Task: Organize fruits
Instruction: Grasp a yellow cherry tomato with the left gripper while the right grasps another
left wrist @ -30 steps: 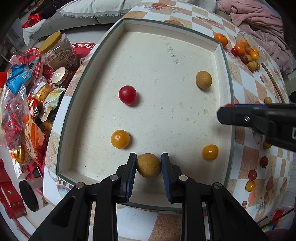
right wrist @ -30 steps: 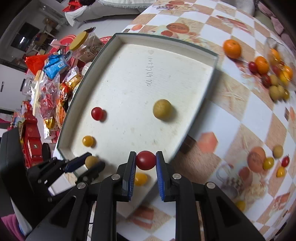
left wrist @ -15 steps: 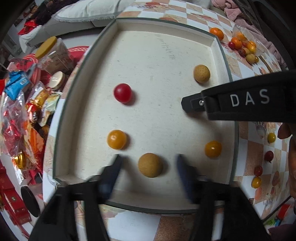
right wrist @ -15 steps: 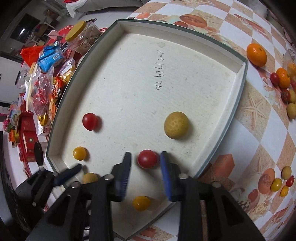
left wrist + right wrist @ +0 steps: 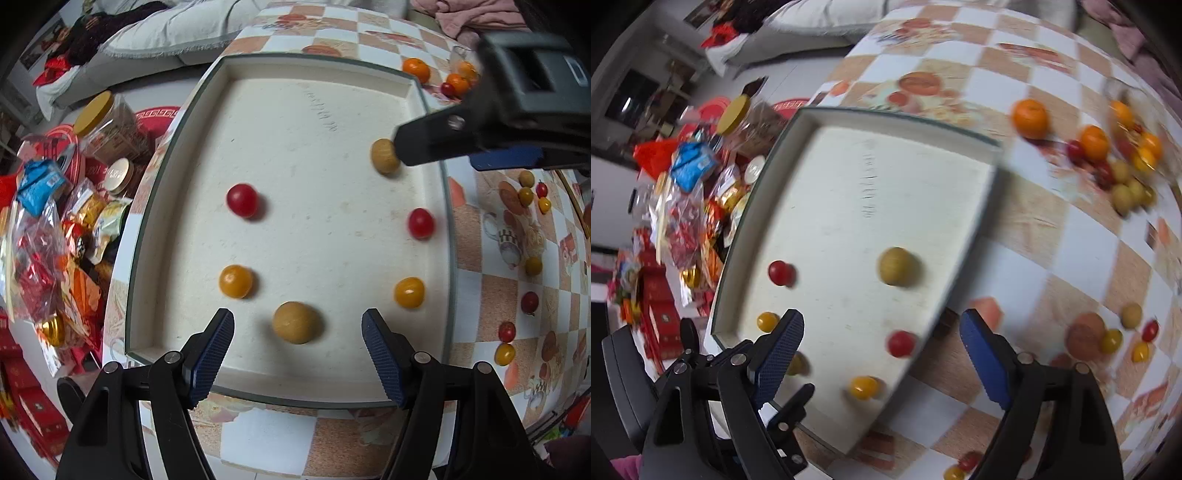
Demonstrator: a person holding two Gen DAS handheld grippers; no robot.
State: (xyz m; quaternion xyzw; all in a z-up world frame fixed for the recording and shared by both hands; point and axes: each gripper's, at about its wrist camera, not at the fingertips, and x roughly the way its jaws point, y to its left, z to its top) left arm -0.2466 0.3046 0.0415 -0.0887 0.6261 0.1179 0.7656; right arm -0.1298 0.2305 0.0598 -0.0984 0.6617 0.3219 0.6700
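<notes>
A white tray (image 5: 332, 110) holds several fruits. A tan longan (image 5: 296, 322) lies near its front edge, between the spread fingers of my left gripper (image 5: 297, 354), which is open and empty. A red tomato (image 5: 420, 223) lies near the tray's right wall; in the right wrist view it (image 5: 900, 343) sits ahead of my open, empty right gripper (image 5: 881, 360). Also in the tray are a second red tomato (image 5: 242, 200), two orange tomatoes (image 5: 235, 281) (image 5: 409, 292) and another longan (image 5: 384, 161).
Loose fruits lie on the chequered tablecloth (image 5: 1052, 236) right of the tray, with a pile (image 5: 1115, 162) at the far right. Snack bags and jars (image 5: 55, 221) crowd the left side. The right gripper's body (image 5: 498, 122) hangs over the tray's far right corner.
Both grippers opened and let go: the left released the longan at the tray's front, the right released the red tomato by the right wall. Both have drawn back.
</notes>
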